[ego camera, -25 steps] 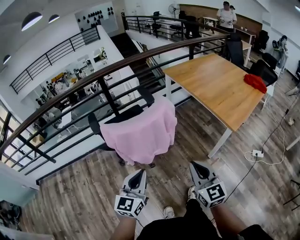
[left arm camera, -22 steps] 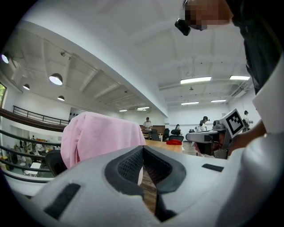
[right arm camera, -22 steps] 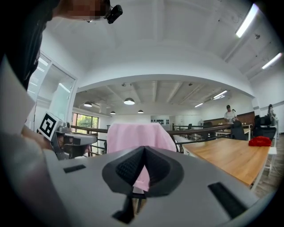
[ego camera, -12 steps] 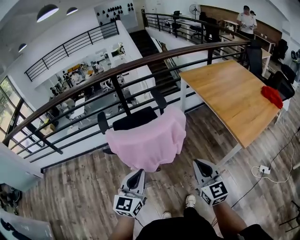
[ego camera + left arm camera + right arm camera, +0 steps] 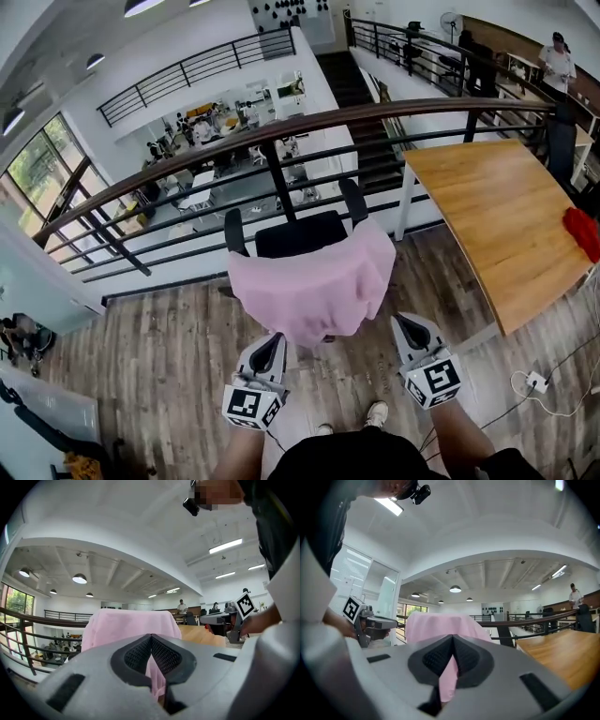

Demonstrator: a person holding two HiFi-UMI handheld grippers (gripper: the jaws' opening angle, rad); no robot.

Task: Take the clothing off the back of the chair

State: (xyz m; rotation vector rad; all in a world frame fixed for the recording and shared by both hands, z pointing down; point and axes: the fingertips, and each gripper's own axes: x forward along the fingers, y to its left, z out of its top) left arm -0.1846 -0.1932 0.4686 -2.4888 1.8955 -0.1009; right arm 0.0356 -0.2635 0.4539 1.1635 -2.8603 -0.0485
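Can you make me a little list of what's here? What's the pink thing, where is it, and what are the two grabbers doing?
clothing: pink, draped over the chair's back
chair: black, next to the railing
left gripper: shut, holding nothing, just short of the clothing's lower edge
right gripper: shut, holding nothing, beside the clothing, not touching it
table: wooden, to the right of the chair
on the table: a red thing near the far right edge
floor: wood planks

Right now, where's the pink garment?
Head view, centre: the pink garment is draped over the chair back, railing behind, table to its right, left tool and right tool near its lower edge.
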